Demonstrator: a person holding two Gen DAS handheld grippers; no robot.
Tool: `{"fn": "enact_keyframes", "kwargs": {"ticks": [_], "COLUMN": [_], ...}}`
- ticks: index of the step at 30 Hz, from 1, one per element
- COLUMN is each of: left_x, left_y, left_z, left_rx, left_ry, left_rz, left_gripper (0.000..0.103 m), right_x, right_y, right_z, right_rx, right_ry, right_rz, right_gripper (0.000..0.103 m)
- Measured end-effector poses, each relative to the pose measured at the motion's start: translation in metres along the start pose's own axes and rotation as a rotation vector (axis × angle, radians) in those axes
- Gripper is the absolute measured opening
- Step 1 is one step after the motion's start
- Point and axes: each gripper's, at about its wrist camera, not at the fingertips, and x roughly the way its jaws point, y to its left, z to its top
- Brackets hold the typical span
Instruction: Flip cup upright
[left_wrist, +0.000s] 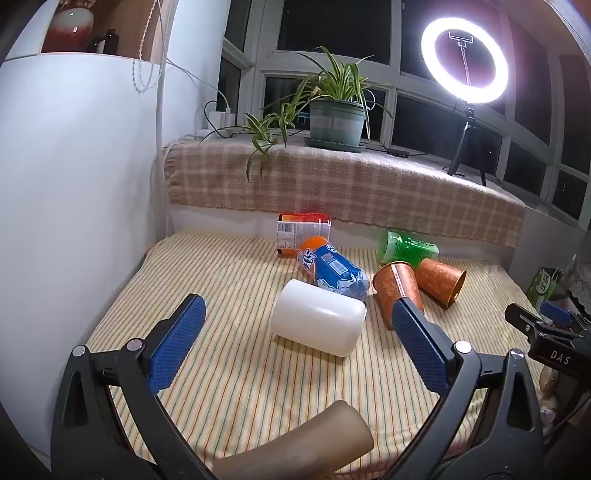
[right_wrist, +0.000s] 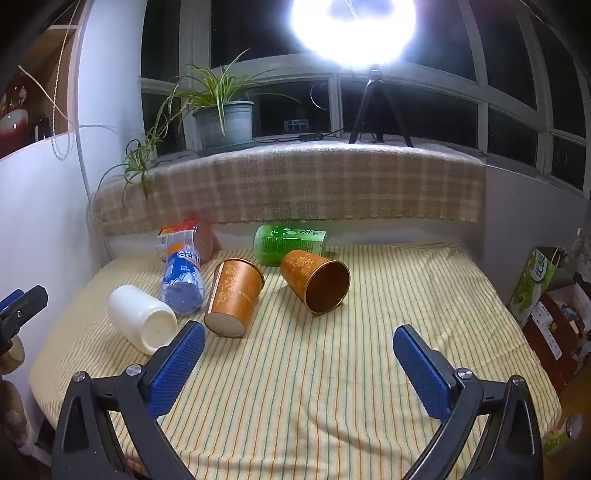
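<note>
While both grippers' fingers (left_wrist: 177, 347) gape released, the approach is underway: next, close on the white cup (left_wrist: 319, 322) lying between them.

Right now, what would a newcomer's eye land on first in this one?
The glaring ring light on the sill at the back right grabs the eye first. Next come the cups and bottles lying tipped on the striped cloth: a white cup in the middle, two orange cups to its right, a blue bottle behind. Both claws, left and right, hover open and empty.
</note>
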Motion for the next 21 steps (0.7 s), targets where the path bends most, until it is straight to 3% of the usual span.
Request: {"fn": "enact_keyframes", "kwargs": {"ticks": [21], "left_x": [-0.0046], "left_y": [0.0040], "left_z": [0.0030], "left_rx": [0.006], "left_ry": [-0.002], "left_rz": [0.019], "left_gripper": [0.102], "right_x": [-0.0030], "right_y": [-0.0007], "right_z": [0.0033], "right_rx": [-0.001], "right_ry": [-0.028], "right_rz": [-0.029], "right_gripper": [0.103]}}
